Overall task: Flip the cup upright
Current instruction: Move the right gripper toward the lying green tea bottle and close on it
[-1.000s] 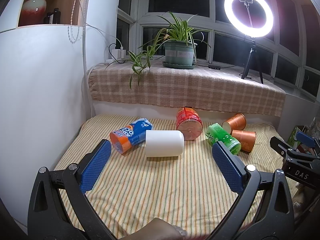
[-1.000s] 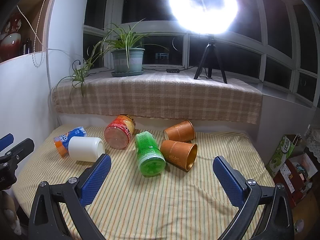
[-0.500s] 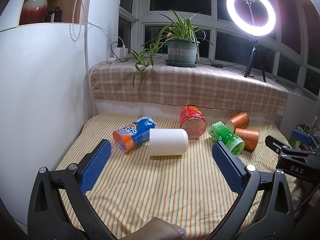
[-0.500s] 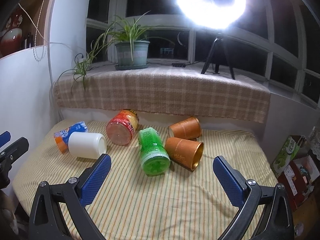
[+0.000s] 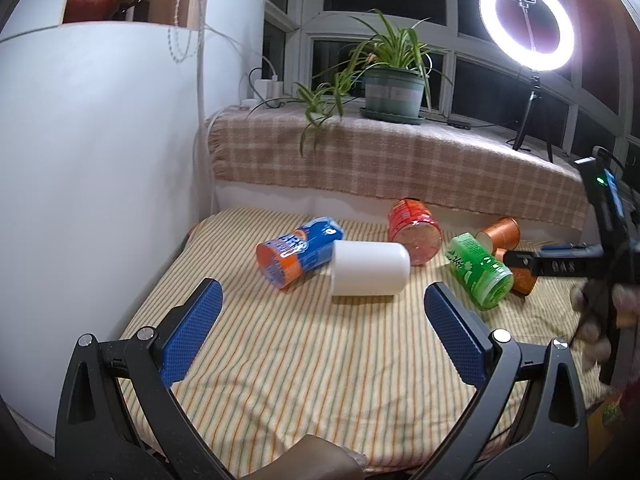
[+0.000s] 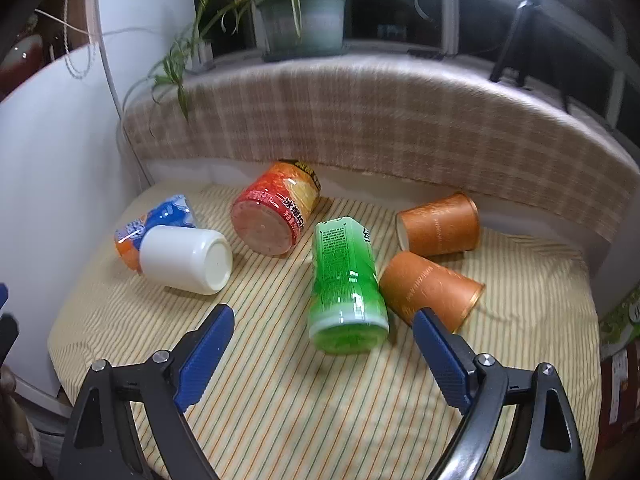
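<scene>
Several cups lie on their sides on the striped cloth [image 6: 320, 400]. A white cup [image 5: 370, 268] [image 6: 186, 260] lies at the left, touching a blue and orange cup [image 5: 298, 256] [image 6: 154, 224]. A red cup [image 6: 276, 214] [image 5: 416, 232], a green cup [image 6: 346, 284] [image 5: 478, 270] and two orange paper cups [image 6: 438, 224] [image 6: 430, 286] lie further right. My left gripper [image 5: 320, 336] is open and empty, in front of the white cup. My right gripper [image 6: 322, 356] is open and empty, just in front of the green cup's end.
A white curved wall [image 5: 100, 160] borders the cloth on the left. A checked ledge [image 6: 380, 120] with a potted plant [image 5: 394, 88] runs behind. A ring light [image 5: 528, 28] stands at the back right. Boxes [image 6: 620, 340] sit beyond the right edge.
My right gripper has moved forward and down toward the green cup. My left gripper has drifted slightly left. The right gripper now reaches further into the left wrist view.
</scene>
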{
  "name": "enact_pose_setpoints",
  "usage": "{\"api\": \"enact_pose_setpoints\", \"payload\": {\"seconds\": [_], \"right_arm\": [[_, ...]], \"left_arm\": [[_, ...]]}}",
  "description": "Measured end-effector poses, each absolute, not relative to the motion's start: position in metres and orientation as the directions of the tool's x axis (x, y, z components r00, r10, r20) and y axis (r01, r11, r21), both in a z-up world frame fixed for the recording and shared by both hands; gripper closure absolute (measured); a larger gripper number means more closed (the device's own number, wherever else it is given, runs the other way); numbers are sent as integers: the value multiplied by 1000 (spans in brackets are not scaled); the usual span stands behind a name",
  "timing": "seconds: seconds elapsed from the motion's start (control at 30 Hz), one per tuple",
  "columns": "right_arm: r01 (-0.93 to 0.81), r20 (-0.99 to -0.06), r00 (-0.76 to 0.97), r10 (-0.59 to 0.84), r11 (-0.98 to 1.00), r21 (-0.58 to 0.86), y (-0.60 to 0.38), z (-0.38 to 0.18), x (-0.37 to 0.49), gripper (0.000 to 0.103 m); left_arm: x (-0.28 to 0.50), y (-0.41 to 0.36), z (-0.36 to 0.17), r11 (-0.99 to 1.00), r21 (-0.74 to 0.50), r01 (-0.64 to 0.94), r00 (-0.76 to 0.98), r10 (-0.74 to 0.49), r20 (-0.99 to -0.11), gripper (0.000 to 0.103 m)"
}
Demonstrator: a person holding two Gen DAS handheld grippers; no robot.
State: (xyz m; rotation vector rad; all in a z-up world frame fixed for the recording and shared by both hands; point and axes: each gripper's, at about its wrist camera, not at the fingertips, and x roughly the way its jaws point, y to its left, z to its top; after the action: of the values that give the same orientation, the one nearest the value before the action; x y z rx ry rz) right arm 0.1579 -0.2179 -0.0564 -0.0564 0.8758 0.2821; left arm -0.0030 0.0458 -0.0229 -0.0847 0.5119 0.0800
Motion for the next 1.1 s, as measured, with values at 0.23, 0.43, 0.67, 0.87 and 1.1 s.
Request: {"api": "enact_pose_setpoints", "payload": {"seconds": [0.23,0.43,0.67,0.87,1.1], "right_arm": [[-313,-831,517,207,949,41,-208,-67,205,19],[-358,-877,442,188,934,20,-192,-79,238,21],[-382,-911,393,123,923,-40,-178,-94,260,22],[-386,-925,373,74,919,-82,-170,-106,271,24],[-387,-933,358,30,914,-120,-166,-119,280,28]], "left_arm": [[-8,59,-28,990,-59,-127,859,80,-506,1],[-12,69,-29,985,-61,-159,855,106,-508,1],[-13,76,-29,982,-63,-178,849,121,-514,1],[-11,78,-30,981,-65,-183,847,124,-517,1],[-9,80,-31,980,-68,-185,845,124,-520,1]]}}
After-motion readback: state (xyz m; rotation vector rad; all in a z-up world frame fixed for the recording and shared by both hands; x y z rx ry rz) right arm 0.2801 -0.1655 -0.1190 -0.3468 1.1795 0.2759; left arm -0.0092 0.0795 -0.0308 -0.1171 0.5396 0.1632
